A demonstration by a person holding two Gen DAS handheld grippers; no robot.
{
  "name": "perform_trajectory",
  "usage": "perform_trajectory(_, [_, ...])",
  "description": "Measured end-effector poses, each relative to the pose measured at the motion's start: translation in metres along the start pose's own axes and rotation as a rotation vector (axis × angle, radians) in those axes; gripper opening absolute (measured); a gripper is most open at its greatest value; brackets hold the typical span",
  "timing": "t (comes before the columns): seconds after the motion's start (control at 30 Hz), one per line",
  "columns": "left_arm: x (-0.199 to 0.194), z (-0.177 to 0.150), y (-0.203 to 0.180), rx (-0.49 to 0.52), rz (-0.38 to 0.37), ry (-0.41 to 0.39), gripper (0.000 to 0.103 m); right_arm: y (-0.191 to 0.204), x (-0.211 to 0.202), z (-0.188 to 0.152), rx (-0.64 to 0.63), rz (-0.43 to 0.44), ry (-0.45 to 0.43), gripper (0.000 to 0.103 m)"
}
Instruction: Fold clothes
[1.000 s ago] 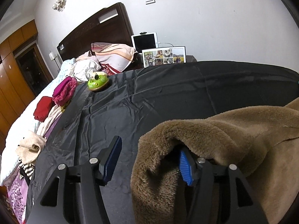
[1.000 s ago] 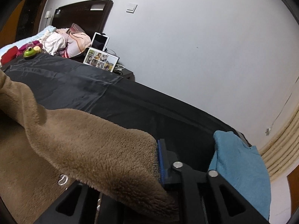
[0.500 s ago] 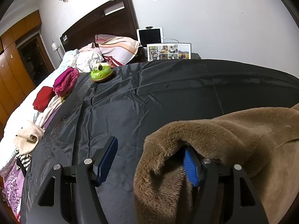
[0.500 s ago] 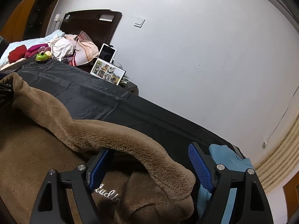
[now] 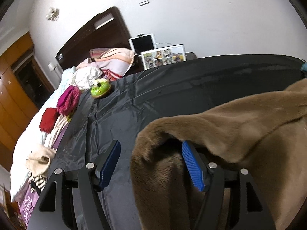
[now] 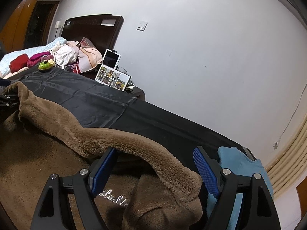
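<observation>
A plain white wall (image 6: 191,48) is being seen behind the bed, with a light switch (image 6: 142,25) mounted on it. A dark wooden headboard (image 5: 99,32) is standing against this wall. Orange-brown wooden wardrobes (image 5: 11,72) are lining the left side of the room. A dark bedside table (image 6: 137,92) is being occupied by a white-framed tablet (image 6: 111,58) and a photo collage frame (image 6: 113,77). Ribbed cream curtains (image 6: 287,163) are hanging at the far right. The room is being lit evenly by indoor light.
</observation>
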State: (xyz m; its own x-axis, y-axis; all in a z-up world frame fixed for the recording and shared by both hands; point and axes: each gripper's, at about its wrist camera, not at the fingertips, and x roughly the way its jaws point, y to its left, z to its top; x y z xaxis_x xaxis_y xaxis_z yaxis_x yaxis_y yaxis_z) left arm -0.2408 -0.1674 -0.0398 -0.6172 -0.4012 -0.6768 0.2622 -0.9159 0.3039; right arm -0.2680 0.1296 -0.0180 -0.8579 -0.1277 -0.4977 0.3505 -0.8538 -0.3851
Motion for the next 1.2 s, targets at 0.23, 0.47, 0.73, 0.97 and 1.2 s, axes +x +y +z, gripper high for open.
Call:
perform_trajectory(0.23, [-0.003,0.014,-0.027,0.109,0.018,-0.018,0.071,0.001,0.0,0.001,0.004,0.008,0.0,0.083])
perform_trajectory(0.47, [0.019,0.04,-0.03,0.086,0.05,0.005,0.071,-0.004,0.005,0.001,0.036,0.019,0.011,0.083])
perform_trajectory(0.73, [0.039,0.071,-0.025,0.02,0.07,0.018,0.071,-0.009,0.009,0.0,0.063,0.023,0.024,0.083])
perform_trajectory(0.97, [0.061,0.075,-0.004,-0.121,-0.001,0.108,0.071,-0.01,0.011,-0.001,0.07,0.025,0.03,0.083])
perform_trajectory(1.2, [0.039,0.062,-0.003,-0.078,-0.017,0.083,0.071,-0.008,0.009,-0.003,0.065,0.024,0.03,0.083])
